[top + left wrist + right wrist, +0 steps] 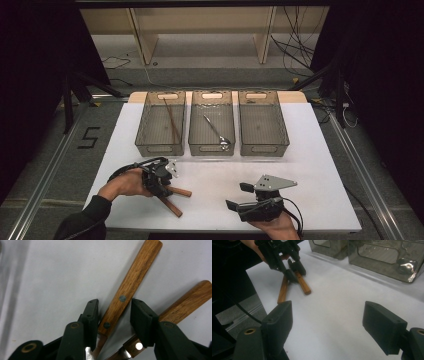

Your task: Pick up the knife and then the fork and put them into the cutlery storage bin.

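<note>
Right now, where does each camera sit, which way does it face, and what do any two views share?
High view: above the near table edge, facing forward and down; table, three bins, both forearms.
Left gripper view: on the left gripper, looking down its jaws, which straddle one of two wooden-handled utensils.
Right gripper view: on the right gripper, jaws wide apart over bare table.
Shared: right gripper view and high view both show the left gripper over the utensils.

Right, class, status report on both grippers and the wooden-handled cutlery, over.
Left gripper jaws straddle one wooden handle, not clamped. Second wooden handle lies just outside the jaws, crowding them. Right gripper open, over bare table.
</note>
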### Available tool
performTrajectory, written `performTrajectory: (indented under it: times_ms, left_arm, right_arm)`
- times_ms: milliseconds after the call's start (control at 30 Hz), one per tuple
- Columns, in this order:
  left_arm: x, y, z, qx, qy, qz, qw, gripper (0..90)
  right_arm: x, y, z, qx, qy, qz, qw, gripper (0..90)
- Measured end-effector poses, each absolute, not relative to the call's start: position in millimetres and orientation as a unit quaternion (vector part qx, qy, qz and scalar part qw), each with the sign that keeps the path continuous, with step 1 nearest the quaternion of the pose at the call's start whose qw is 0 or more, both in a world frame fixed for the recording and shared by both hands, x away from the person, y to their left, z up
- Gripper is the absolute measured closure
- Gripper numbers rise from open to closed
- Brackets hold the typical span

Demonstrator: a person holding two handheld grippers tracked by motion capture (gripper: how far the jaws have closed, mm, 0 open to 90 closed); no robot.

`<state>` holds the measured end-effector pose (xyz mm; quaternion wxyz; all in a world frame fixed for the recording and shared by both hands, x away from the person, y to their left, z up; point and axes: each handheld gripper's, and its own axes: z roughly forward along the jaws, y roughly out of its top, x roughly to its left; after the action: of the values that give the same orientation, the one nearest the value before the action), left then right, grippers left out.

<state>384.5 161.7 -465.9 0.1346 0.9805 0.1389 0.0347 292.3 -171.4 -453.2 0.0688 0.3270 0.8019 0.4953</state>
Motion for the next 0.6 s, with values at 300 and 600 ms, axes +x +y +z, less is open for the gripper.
performTrajectory:
  times_ms: [300, 600]
  left_arm:
    - [386.8, 163.2, -465.7, 0.982, 0.118, 0.039, 0.141, 68.0]
    - [389.6, 164.0, -464.8, 0.982, 0.111, 0.065, 0.138, 75.7]
  right_arm:
    - [292.4, -172.3, -452.6, 0.328, 0.801, 0.496, 0.069, 25.2]
    - [292.3, -171.9, -452.7, 0.329, 0.801, 0.496, 0.068, 25.2]
